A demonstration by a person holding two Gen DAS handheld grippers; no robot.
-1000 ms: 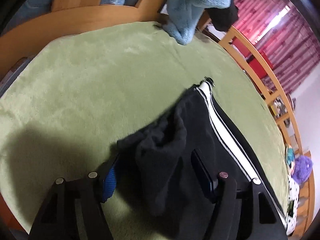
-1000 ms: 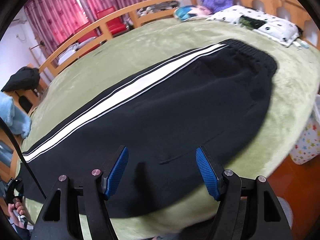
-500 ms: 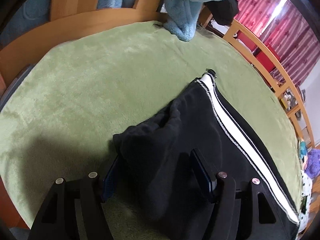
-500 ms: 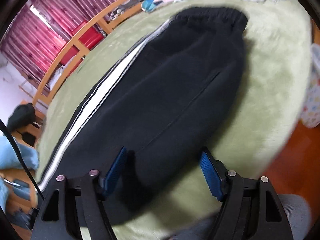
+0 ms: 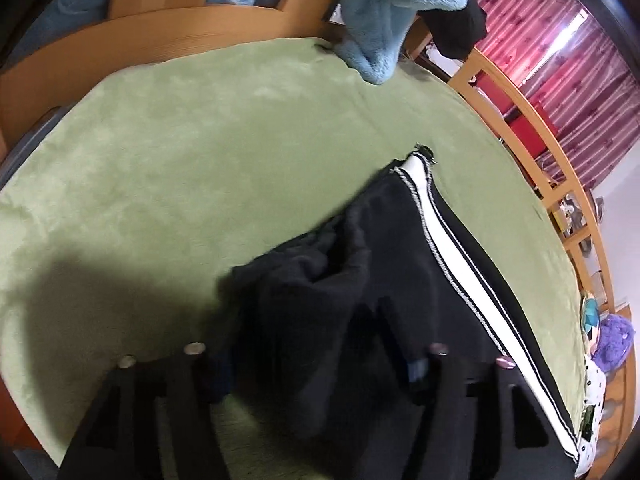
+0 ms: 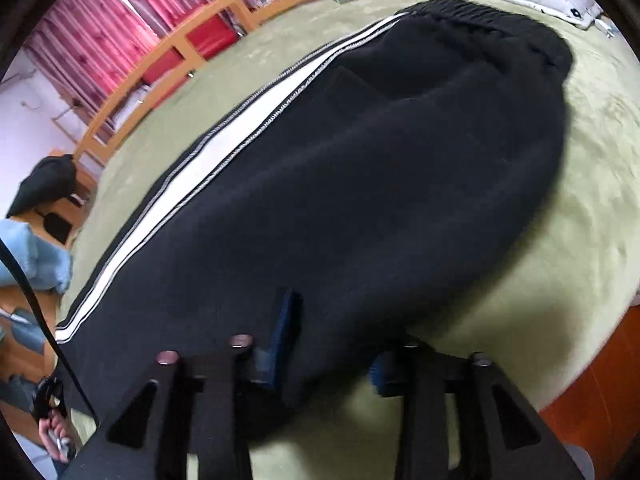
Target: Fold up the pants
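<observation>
- The pants (image 6: 360,168) lie lengthwise on the green bed (image 5: 200,160), legs stacked; that first fold looks done.
- Your left gripper (image 5: 316,360) straddles the bunched cuff end; I can't tell if it's clamped.
- Your right gripper (image 6: 332,344) sits over the near edge, jaws just widening, grip unclear.
- Still ahead: folding cuffs toward the waistband (image 6: 480,12).
</observation>
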